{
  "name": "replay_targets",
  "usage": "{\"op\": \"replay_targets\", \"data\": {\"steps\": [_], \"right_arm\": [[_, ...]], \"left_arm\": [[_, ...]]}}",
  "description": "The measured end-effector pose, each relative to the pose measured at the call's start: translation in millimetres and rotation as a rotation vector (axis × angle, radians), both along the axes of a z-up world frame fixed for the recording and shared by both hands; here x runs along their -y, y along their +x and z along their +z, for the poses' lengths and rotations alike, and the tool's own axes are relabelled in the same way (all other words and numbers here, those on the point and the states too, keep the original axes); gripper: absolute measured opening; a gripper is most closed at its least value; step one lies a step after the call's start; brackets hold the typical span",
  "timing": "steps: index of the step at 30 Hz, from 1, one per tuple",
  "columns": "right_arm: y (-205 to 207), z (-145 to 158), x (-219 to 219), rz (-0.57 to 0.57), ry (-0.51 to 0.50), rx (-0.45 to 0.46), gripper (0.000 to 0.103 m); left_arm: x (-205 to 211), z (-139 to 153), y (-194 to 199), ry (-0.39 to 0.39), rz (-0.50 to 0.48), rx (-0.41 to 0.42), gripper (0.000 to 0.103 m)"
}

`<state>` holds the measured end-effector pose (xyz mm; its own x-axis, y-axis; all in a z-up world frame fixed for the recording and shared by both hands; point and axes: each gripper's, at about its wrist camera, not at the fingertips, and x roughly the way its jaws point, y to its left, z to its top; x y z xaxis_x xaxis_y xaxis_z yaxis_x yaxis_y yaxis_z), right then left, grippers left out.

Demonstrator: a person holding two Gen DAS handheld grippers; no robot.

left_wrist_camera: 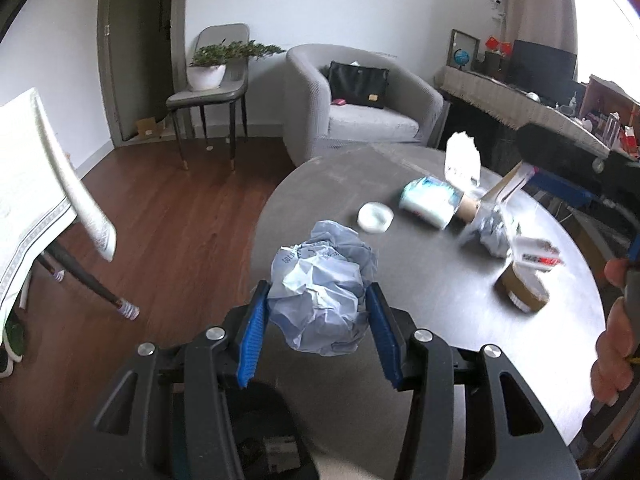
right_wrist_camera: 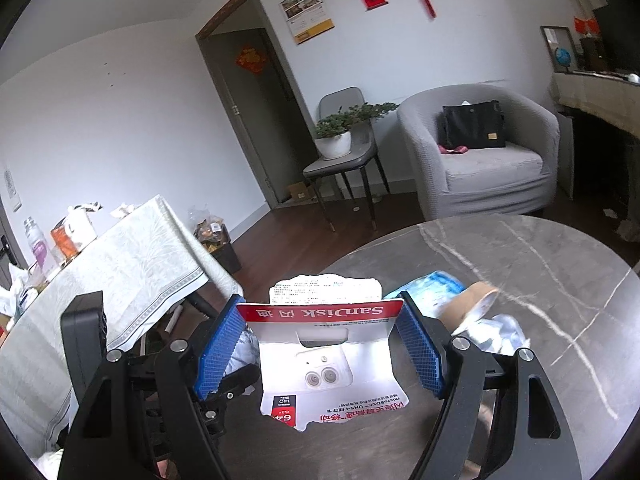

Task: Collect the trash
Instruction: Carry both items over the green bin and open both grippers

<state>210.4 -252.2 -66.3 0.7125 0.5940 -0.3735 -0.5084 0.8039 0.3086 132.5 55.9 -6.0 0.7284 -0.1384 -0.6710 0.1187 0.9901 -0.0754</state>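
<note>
Round grey marble table (left_wrist_camera: 440,320), bearing scattered trash. Left gripper (left_wrist_camera: 316,312): blue pads clamped on a crumpled pale-blue plastic bag (left_wrist_camera: 320,292), held above the table's near left edge. Right gripper (right_wrist_camera: 320,344): pads closed on a torn SanDisk card package (right_wrist_camera: 324,356), held above the table. Beyond lie a tissue pack (left_wrist_camera: 430,200), a tape roll (left_wrist_camera: 522,286) and a small white lid (left_wrist_camera: 375,218).

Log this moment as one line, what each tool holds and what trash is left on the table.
left tool: shut on crumpled plastic bag | right tool: shut on SanDisk card | table: white lid, tape roll
</note>
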Motion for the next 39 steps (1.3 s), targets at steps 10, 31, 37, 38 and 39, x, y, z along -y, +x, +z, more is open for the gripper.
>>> {"op": "replay_targets", "data": {"steps": [10,31,37,38,39], "right_arm": [[-36.3,-11.4,-40.3,0.055,-0.053,-0.003,0.077],[-60.3,-40.8,-153.8,0.232,-0.223,-0.040,0.077],[-55.7,-50.4,-167.3,0.238,-0.210,-0.081,0.077],[-55.0,-52.4,-171.4,0.240,-0.213,-0.088,0.077],[-54.8,-54.3,-174.0,0.242,-0.218,-0.091,0.077]], "left_arm": [[-59.8,-22.7,-40.7,-0.032,0.095,-0.054,0.051],[-131.8,-72.7,-67.4,-0.029,0.162,-0.263,0.052],[-145.6,-76.3,-75.0,-0.040,0.148,-0.282,0.066],[-150.5,-75.2,-76.7,-0.043,0.149,-0.278,0.066],[-153.7,-73.7,-78.4,-0.045,0.154,-0.274,0.067]]}}
